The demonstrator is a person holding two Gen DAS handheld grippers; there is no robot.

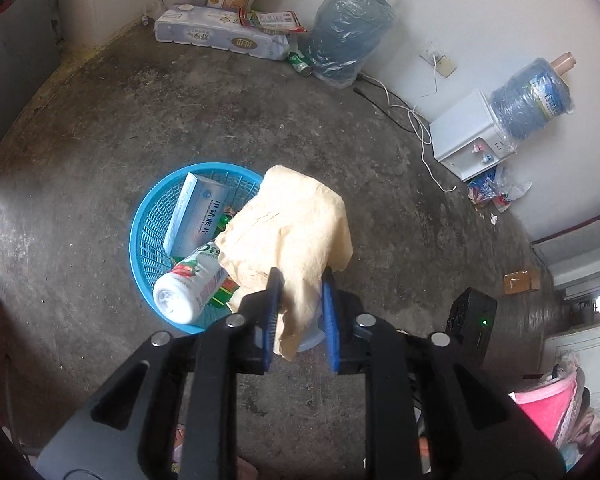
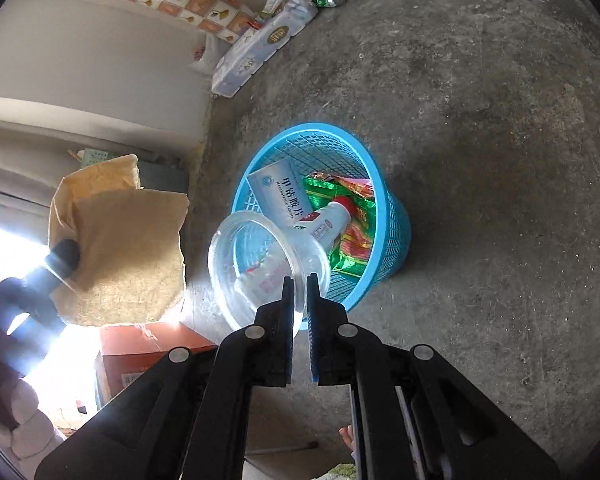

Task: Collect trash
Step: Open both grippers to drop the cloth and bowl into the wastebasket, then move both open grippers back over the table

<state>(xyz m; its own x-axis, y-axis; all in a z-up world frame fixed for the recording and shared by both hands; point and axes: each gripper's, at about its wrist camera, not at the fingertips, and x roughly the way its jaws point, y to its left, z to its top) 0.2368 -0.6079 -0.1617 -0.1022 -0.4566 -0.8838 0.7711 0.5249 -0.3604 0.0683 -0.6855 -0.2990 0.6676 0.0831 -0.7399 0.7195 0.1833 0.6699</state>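
A blue plastic basket [image 1: 148,224] stands on the concrete floor; it also shows in the right wrist view [image 2: 392,216]. It holds a white medicine box [image 1: 194,212], a white bottle [image 1: 184,292] and green-red wrappers [image 2: 348,240]. My left gripper [image 1: 300,292] is shut on a crumpled tan paper [image 1: 292,232] and holds it above the basket's right side. The paper also shows at the left of the right wrist view [image 2: 120,240]. My right gripper [image 2: 300,284] is shut on the rim of a clear plastic cup [image 2: 260,264] beside the basket's near edge.
Along the far wall lie a toilet-roll pack [image 1: 220,34], a green can [image 1: 300,63] and a bagged water jug [image 1: 348,32]. A white water dispenser [image 1: 472,136] with cables stands at the right. A small cardboard piece [image 1: 521,282] lies on the floor. An orange box [image 2: 148,352] stands at the left.
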